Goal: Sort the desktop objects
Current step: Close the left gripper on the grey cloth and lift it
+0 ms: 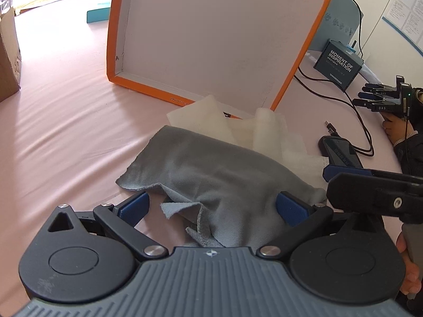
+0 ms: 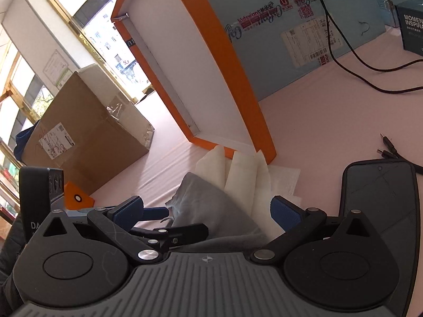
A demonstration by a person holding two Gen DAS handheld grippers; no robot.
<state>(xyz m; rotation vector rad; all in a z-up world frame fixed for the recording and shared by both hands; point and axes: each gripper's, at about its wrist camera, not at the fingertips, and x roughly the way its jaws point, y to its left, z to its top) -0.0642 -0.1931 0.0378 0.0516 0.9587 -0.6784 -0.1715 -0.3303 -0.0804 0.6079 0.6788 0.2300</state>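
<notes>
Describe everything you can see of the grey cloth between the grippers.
The grey cloth is soft, matte, microfibre-like fabric, crumpled with frayed, curled edges near the camera. It lies flat on the pink table cover, partly overlapping the white tissue sheets. Both open grippers, left gripper and right gripper, straddle it.

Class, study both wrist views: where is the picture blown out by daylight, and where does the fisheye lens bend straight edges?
Left wrist view: the top-left corner is washed out by daylight, and the orange box lid has bowed edges. Right wrist view: the windows at upper left glare white, and the lid's orange rim curves strongly; the grey cloth stays evenly lit.
</notes>
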